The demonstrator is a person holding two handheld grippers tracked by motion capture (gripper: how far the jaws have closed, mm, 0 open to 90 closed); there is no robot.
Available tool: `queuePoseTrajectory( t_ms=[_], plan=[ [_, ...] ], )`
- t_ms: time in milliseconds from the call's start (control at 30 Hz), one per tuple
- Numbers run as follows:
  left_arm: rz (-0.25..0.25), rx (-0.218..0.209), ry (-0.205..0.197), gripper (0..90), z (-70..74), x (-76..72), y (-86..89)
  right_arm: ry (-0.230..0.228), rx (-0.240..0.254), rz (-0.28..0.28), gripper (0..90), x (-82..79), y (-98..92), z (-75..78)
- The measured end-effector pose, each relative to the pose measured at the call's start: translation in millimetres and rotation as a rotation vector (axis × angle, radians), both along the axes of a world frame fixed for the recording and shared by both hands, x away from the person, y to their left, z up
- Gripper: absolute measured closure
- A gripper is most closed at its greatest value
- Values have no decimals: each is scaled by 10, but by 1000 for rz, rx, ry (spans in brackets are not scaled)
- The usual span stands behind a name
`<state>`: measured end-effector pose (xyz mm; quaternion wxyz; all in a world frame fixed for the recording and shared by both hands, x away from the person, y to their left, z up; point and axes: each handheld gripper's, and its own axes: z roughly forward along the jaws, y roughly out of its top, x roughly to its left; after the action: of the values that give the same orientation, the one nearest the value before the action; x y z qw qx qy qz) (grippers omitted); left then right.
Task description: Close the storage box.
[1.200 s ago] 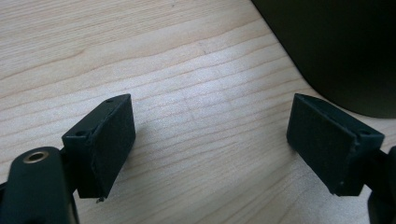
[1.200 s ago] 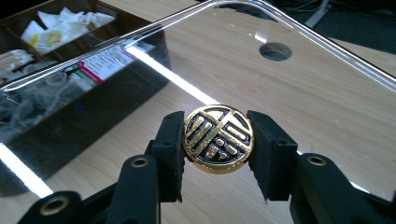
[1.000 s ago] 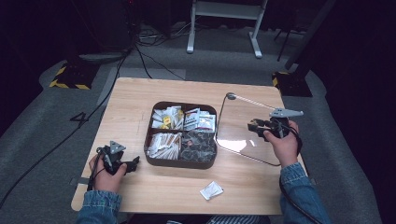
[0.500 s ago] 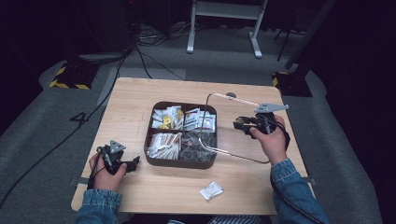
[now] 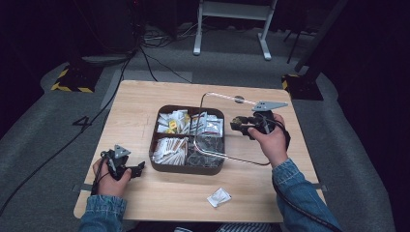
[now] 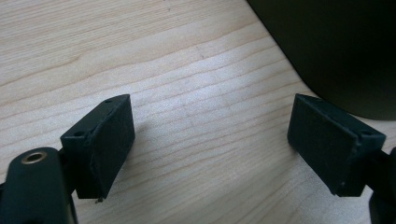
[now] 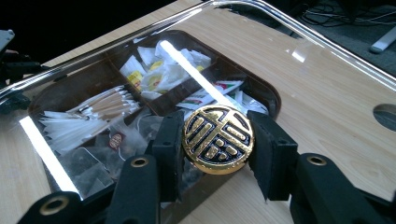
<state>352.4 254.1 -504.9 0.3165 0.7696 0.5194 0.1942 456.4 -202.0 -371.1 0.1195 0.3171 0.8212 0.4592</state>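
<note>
I hold two grippers. My right gripper (image 7: 218, 140) has its two jaws clamped on one round gold knob (image 7: 218, 138), which sits at the middle of one clear lid (image 5: 227, 128) with a bright rim. I hold that lid tilted above the table (image 5: 145, 101), its near-left part hanging over the right half of the box (image 5: 186, 169) and the rest reaching out over bare wood toward the table's right side. There is one box, dark brown with rounded corners, split into four compartments: white and yellow packets at the far left, packets with red and green print at the far right, long white paper sticks at the near left, and clear-wrapped bags at the near right. I cannot count the pieces inside; they overlap too much. One small white packet (image 5: 218, 197) lies alone on the wood near the front edge, well apart from the box. One round hole (image 7: 385, 115) is cut in the tabletop beyond the lid. My left gripper (image 5: 126, 166) rests low at the near left, just beside the box; in its own view its two jaws stand wide apart with nothing but wood grain between them, and the box's dark rounded corner (image 6: 327, 51) rises just past the right jaw. Open wood lies to the left of the box, behind it, and along the front edge.
</note>
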Motion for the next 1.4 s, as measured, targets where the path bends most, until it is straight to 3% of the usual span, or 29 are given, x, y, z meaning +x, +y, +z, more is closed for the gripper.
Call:
queuePoseTrajectory(
  t_ms=[600,933,1400],
  plan=[
    [0,-1,0,153,0,0,0,6,-39,92,591,131,649,-12],
    [1,-1,-3,153,-2,2,-2,12,-71,129,591,190,956,-99],
    [-1,-1,-3,154,-3,5,-2,40,-97,142,591,252,1243,-314]
  ],
)
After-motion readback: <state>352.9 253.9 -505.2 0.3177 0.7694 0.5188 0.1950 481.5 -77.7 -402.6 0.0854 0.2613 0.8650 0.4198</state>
